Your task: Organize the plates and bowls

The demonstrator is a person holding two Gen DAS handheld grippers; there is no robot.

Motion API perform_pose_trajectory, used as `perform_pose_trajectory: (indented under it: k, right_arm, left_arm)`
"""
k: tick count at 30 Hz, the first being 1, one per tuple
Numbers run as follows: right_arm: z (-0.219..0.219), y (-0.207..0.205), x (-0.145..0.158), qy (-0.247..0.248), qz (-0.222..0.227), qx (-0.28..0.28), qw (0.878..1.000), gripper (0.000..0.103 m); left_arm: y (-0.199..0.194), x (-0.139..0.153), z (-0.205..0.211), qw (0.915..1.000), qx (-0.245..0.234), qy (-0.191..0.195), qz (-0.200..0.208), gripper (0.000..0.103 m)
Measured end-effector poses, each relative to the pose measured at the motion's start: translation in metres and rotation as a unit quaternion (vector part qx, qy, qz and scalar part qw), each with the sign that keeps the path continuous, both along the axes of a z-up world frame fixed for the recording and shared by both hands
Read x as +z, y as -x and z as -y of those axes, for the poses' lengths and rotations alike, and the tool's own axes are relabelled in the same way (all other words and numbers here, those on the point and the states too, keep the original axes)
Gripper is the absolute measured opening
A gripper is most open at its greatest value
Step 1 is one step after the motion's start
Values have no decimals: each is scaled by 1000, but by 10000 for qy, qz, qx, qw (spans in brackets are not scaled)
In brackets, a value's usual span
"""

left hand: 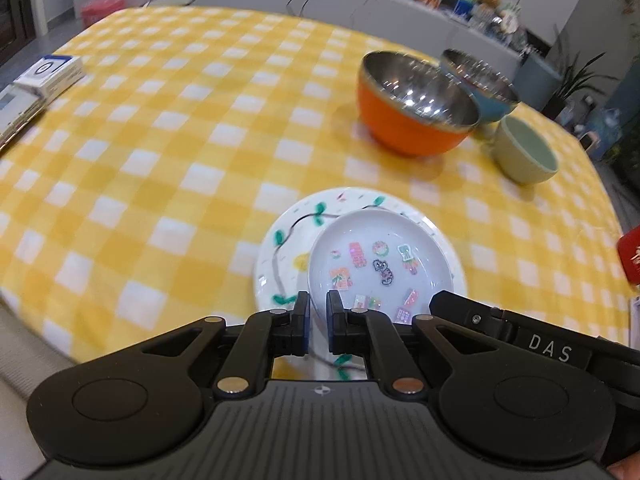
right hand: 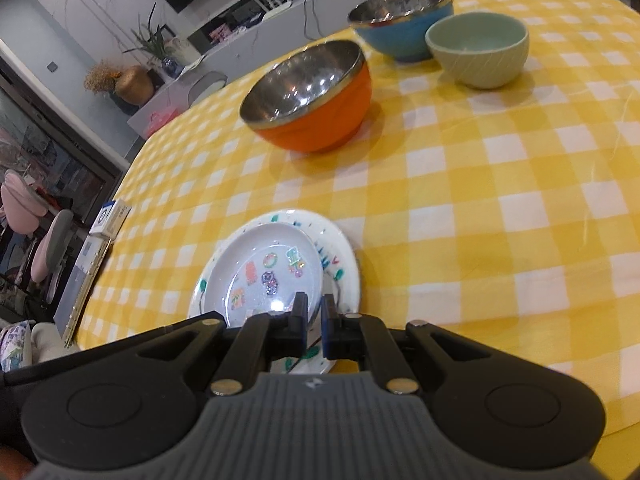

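Observation:
A small white plate with stickers (left hand: 380,264) rests on a larger white plate with green leaf marks (left hand: 280,256) on the yellow checked cloth. My left gripper (left hand: 318,306) is shut on the small plate's near left rim. My right gripper (right hand: 315,310) is shut on its near right rim; the small plate (right hand: 272,272) and the larger plate (right hand: 340,264) show there too. Beyond stand an orange steel-lined bowl (left hand: 416,104) (right hand: 308,96), a blue bowl (left hand: 480,84) (right hand: 400,20) and a pale green bowl (left hand: 524,152) (right hand: 478,48).
A white and blue box (left hand: 50,72) and a flat booklet (left hand: 16,116) lie at the table's left edge. A red object (left hand: 630,256) sits at the right edge. The right gripper's body (left hand: 540,344) shows beside the plates. Chairs (right hand: 44,240) stand off the table.

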State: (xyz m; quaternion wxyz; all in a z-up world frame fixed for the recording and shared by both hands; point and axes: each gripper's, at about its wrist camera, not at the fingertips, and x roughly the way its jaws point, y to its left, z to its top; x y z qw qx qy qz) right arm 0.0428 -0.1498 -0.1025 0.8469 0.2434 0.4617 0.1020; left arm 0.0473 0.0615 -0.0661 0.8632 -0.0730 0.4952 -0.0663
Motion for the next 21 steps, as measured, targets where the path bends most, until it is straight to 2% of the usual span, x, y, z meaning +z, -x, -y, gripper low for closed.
perform_pose_trajectory:
  k: [6,9,12,14,16,21]
  right_arm:
    - [-4,-1,0,17,-20,56,10000,4]
    - [-4,0,1,94,13,94,9999,9]
    - [-5,1,4,225,87,130,9996,10]
    - [-4,2,8,306,175,151,9993,13]
    - [-2,4,12,339,284,150,9989,22]
    - [6,8,25,405,508,52,9979,27]
  left_arm:
    - [-1,-3,-5,10000,41,86,-25,9]
    - [-2,-3,-8,9997,85,205,-94,9]
    - [-1,1,-8,9998,178,105,-26,19]
    - [0,6,-9,9997,222,95,81,24]
    - [2,14,-9,9994,247,164,185,31]
    - [2,34,-11,9978,360,351,440,34]
